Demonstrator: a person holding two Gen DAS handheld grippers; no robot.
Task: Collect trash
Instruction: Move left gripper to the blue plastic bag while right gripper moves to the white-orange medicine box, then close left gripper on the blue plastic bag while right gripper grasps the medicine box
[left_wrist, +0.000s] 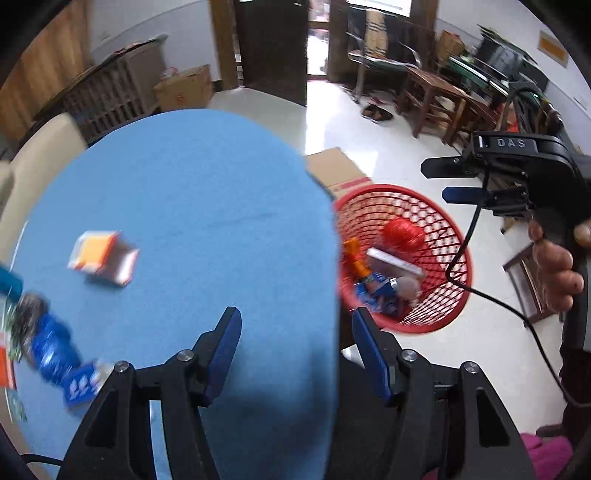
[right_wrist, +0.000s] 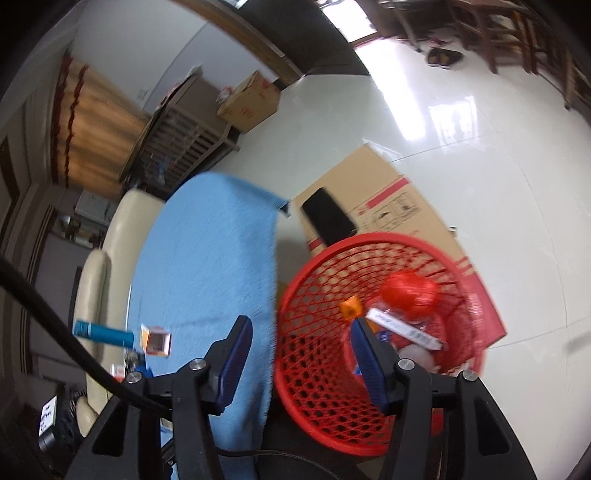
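In the left wrist view, the left tongs (left_wrist: 293, 328) hung released and empty over the edge of the blue bench (left_wrist: 192, 199). On the bench lay an orange-and-white carton (left_wrist: 101, 256) and, nearer the left rim, a crumpled blue wrapper (left_wrist: 55, 350). Beside the bench stood the red basket (left_wrist: 448, 240), already holding trash.

In the right wrist view, the right tongs (right_wrist: 301, 338) were spread wide, gripping nothing, above the gap between bench and basket. A teal tube (right_wrist: 101, 333) lay just beside the carton.

At nine o'clock my left camera cuts off a blue tube (left_wrist: 10, 284); the blue wrapper (left_wrist: 51, 347) below is blurred, print unreadable.
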